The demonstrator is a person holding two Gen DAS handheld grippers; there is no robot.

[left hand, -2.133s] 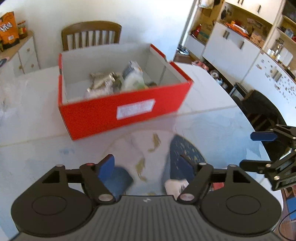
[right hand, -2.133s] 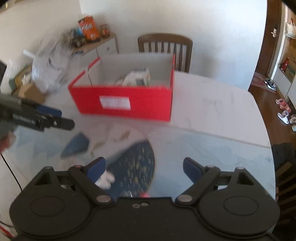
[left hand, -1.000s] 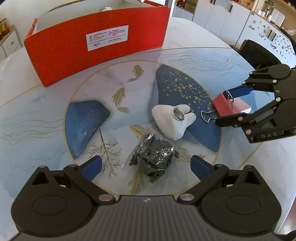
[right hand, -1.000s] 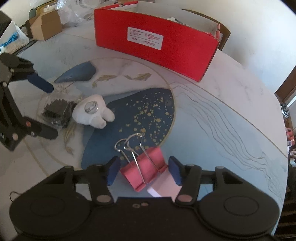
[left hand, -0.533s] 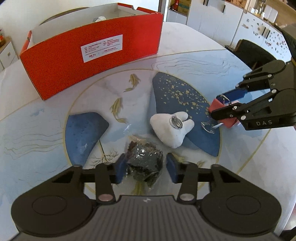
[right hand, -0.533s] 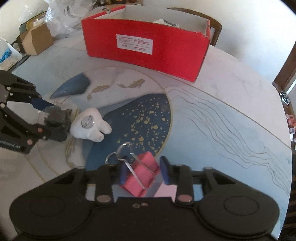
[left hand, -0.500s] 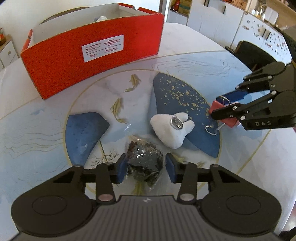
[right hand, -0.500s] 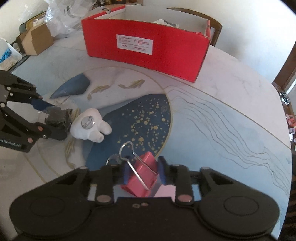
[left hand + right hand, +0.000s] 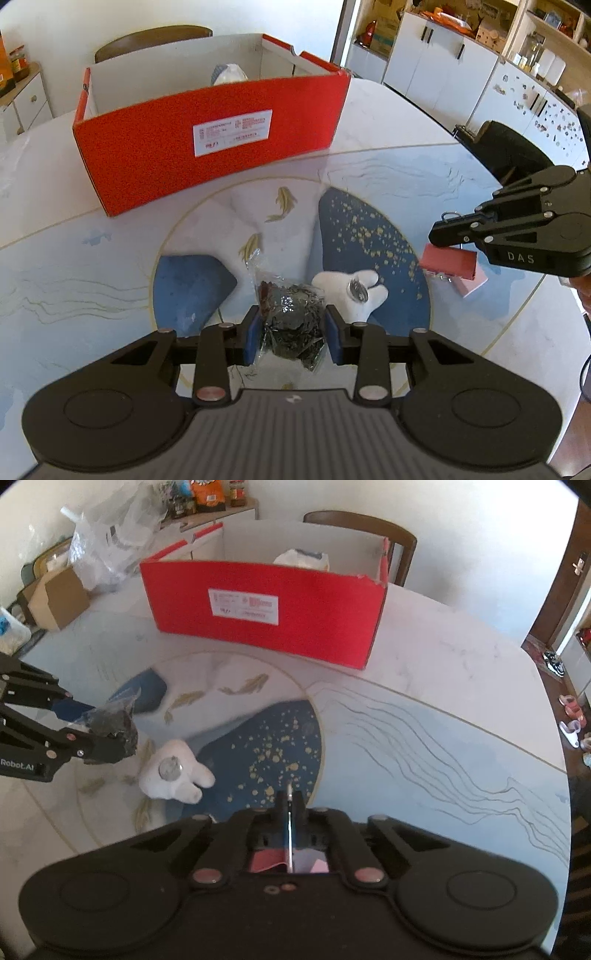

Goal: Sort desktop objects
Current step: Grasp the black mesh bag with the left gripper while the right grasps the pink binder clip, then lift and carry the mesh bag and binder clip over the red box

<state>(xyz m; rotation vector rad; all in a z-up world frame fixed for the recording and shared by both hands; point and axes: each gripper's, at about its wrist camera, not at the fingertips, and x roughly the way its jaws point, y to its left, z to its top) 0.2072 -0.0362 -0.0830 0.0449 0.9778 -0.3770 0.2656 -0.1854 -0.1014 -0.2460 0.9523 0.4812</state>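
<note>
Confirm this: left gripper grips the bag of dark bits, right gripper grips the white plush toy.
Half right. The left gripper does grip the bag of dark bits, its jaws closing. The right gripper holds the red binder clip; the left wrist view shows the white plush toy ungripped on the table.

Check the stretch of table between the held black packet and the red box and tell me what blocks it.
Nothing visible blocks it. The left gripper is closing on the black packet; only bare table lies before the red box, whose top is open.
</note>
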